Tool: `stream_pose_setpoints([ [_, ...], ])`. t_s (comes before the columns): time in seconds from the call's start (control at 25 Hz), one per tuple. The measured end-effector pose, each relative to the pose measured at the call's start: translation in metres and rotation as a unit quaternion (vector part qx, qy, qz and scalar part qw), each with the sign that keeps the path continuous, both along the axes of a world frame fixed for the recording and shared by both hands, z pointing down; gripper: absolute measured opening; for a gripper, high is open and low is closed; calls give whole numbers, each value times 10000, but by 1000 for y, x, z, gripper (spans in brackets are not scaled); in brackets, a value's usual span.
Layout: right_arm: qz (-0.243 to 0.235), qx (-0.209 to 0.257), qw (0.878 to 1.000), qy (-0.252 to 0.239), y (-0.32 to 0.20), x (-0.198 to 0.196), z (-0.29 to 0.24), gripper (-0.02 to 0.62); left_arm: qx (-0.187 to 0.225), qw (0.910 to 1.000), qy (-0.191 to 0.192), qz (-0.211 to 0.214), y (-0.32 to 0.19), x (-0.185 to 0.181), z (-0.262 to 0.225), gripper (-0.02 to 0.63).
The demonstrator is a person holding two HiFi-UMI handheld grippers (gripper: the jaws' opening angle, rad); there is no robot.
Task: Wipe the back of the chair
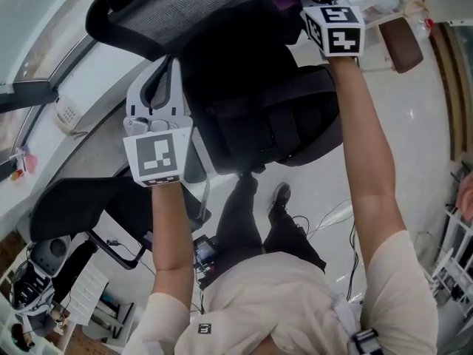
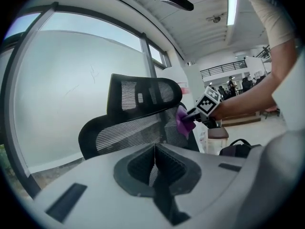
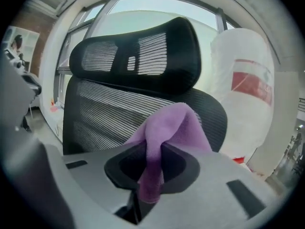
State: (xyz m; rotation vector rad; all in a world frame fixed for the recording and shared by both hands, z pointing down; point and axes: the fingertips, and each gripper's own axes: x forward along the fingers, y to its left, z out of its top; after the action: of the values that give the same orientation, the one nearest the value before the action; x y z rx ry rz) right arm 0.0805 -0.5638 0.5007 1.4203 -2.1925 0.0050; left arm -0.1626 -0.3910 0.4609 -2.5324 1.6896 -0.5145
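The left tongs (image 2: pixel 154 168) are pressed together on nothing and held low, off to one side of a black mesh chair (image 1: pixel 244 87). A white telephone (image 1: pixel 68 113) lies on the pale table (image 1: pixel 89 87) further left.

At centre, the chair's headrest (image 3: pixel 138 56) tops the back (image 3: pixel 107 111). The back is a wide mesh panel whose ribs run side to side, so its long axis lies across the line of both tongs.

To the right, the right tongs (image 3: pixel 151 175) are clamped on a purple cloth (image 3: pixel 167 128), which stands up in a bunch between them. The back lies straight ahead of these tongs. Seen from the left gripper view, the cloth appears to rest against the mesh at the panel's upper right edge, just under the headrest. The right hand is by far the nearer one and looks set to do the wiping, most likely leftward along the ribs or down the panel.

At far right, a white sack (image 3: pixel 248 87) carries a red label (image 3: pixel 251 86), its print too blurred to read. No brand can be read on the chair.
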Motion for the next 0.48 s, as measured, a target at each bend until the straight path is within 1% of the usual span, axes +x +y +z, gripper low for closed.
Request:
stream_pose_setpoints([
  [0.08,-254,4,9997,-1,5,-30,-1,51,-84,9999,-24,-97,4,-11,0,9],
  [0.16,-669,16,9978,3,15,-77,0,51,-199,9995,-43,-241,9,-27,-1,9],
  [0.2,-936,21,9956,-1,23,-107,1,51,-191,9993,-31,-324,12,-37,-1,9],
  [0.28,-1562,-14,9877,28,46,-171,9,51,-53,9987,17,-501,15,-56,-4,9],
  [0.36,-2170,-67,9761,118,71,-231,21,51,9,9977,31,-679,21,-75,-4,9],
  [0.4,-2406,-84,9704,174,82,-255,27,51,30,9970,39,-768,25,-84,-4,9],
  [0.48,-2698,-116,9625,262,98,-288,35,51,60,9956,55,-932,32,-102,-4,9],
])
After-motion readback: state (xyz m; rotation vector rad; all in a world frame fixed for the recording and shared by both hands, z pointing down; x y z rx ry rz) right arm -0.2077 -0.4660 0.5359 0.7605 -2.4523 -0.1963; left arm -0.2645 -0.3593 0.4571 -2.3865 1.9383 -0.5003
